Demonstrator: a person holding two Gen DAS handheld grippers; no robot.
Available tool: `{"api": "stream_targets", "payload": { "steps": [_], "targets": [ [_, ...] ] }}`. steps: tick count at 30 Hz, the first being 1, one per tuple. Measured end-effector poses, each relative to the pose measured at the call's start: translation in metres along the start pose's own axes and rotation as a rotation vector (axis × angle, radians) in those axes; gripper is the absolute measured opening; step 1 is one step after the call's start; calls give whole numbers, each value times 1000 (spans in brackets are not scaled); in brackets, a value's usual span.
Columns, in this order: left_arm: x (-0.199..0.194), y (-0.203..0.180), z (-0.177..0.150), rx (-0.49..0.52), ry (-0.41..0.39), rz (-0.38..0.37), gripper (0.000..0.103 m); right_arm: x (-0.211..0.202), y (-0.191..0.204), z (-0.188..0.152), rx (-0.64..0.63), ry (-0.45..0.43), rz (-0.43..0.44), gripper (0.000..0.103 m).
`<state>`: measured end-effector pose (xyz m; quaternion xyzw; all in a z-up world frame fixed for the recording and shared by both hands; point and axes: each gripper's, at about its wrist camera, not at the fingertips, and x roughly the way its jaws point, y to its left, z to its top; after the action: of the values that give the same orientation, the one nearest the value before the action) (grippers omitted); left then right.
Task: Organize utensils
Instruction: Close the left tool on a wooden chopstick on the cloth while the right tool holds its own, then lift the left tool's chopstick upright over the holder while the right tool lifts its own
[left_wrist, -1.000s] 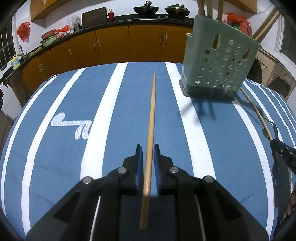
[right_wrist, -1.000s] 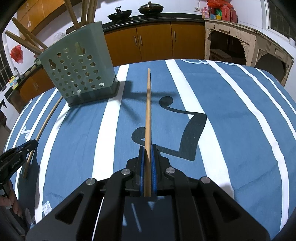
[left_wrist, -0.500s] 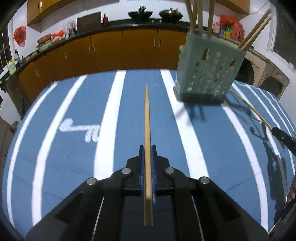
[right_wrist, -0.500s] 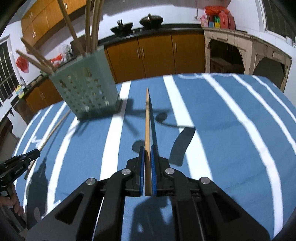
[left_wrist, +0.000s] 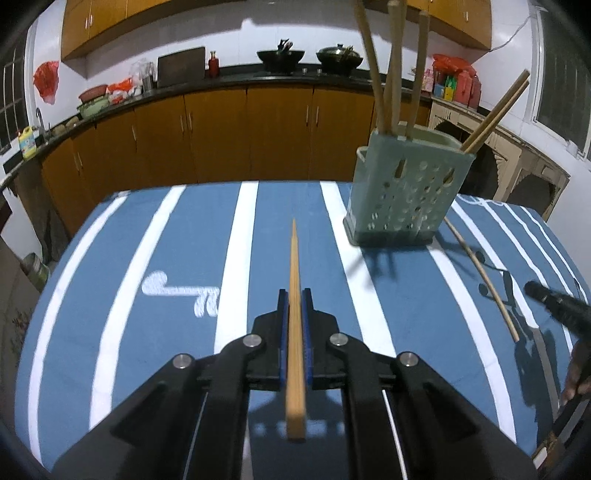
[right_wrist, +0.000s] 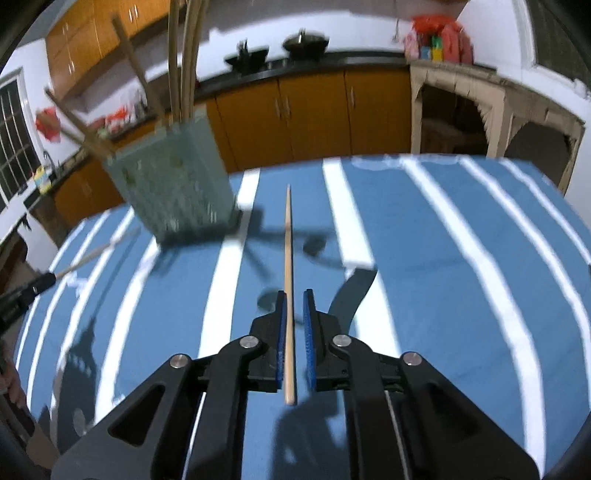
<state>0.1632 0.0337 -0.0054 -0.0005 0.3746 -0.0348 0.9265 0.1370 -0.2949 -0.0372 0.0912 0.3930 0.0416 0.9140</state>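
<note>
Dim fisheye views, motion-blurred right

The table (left_wrist: 155, 236) is covered with a blue cloth (left_wrist: 413, 295) crossed by white stripes running away from the cameras, with a small white printed mark (left_wrist: 181, 295) on its left part in the left wrist view. A pale green perforated utensil holder (left_wrist: 406, 192) stands upright on the cloth toward the far edge. A single wooden chopstick (left_wrist: 480, 273) lies flat on the cloth, starting near the holder's base and slanting toward the near right.
</note>
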Motion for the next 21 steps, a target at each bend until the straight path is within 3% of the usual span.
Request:
{"api": "stream_targets", "payload": {
  "steps": [5, 7, 9, 10, 13, 21],
  "targets": [
    [2, 3, -5, -15, 2, -4, 8, 19, 7, -16, -39, 77, -28, 19],
    [0, 4, -4, -19, -6, -3, 8, 19, 11, -22, -76, 65, -53, 19],
    [-2, 5, -3, -22, -17, -3, 8, 16, 15, -24, -106, 56, -74, 16],
    [-3, 5, -3, -25, -23, -3, 8, 15, 14, -25, -100, 57, -66, 8],
    [-8, 6, 0, -30, -44, -3, 8, 12, 7, -23, -70, 55, -53, 8],
    [-33, 10, 12, -47, -137, -2, 8, -29, 3, -3, -43, -114, -17, 8]
  ]
}}
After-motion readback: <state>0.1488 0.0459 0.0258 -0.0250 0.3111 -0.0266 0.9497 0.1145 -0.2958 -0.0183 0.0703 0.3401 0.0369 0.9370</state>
